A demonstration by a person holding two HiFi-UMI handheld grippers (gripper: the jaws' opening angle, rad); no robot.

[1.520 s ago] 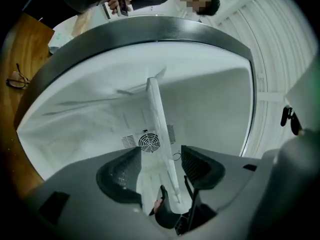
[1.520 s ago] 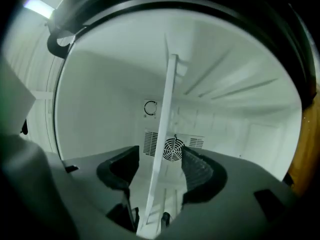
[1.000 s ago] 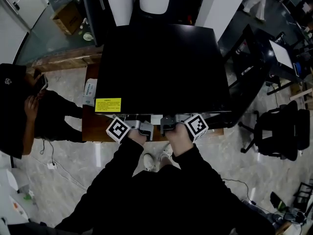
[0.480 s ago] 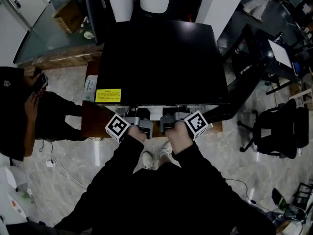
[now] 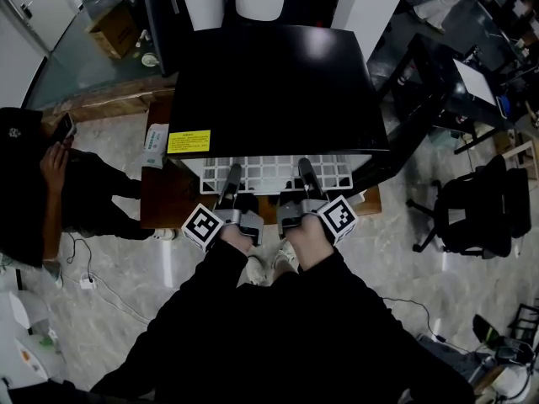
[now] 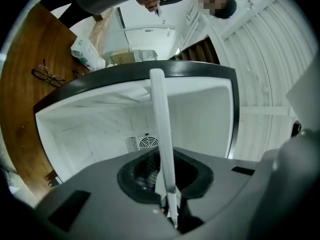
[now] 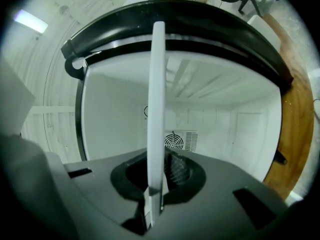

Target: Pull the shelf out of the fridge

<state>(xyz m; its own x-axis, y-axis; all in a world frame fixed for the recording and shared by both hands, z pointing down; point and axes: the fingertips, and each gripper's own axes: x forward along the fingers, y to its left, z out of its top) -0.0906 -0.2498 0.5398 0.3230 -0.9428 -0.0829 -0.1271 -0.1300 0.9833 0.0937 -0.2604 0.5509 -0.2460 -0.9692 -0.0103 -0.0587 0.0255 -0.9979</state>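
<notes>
Head view: our left gripper (image 5: pixel 232 179) and right gripper (image 5: pixel 306 173) are each clamped on the front edge of the wire shelf (image 5: pixel 268 175), partly out of the fridge (image 5: pixel 278 82) at twelve o'clock. If we pull unevenly it may skew and jam, or tip once clear.

Pale marbled floor tiles (image 5: pixel 126 310) run beneath a brown wooden desk (image 5: pixel 164 204). A black office chair (image 5: pixel 476 217) stands at the right. At the upper left are white cabinets (image 5: pixel 38 7) and what looks like a cardboard box (image 5: pixel 118 28). Eyeglasses (image 6: pixel 47 75) lie on the wood.
</notes>
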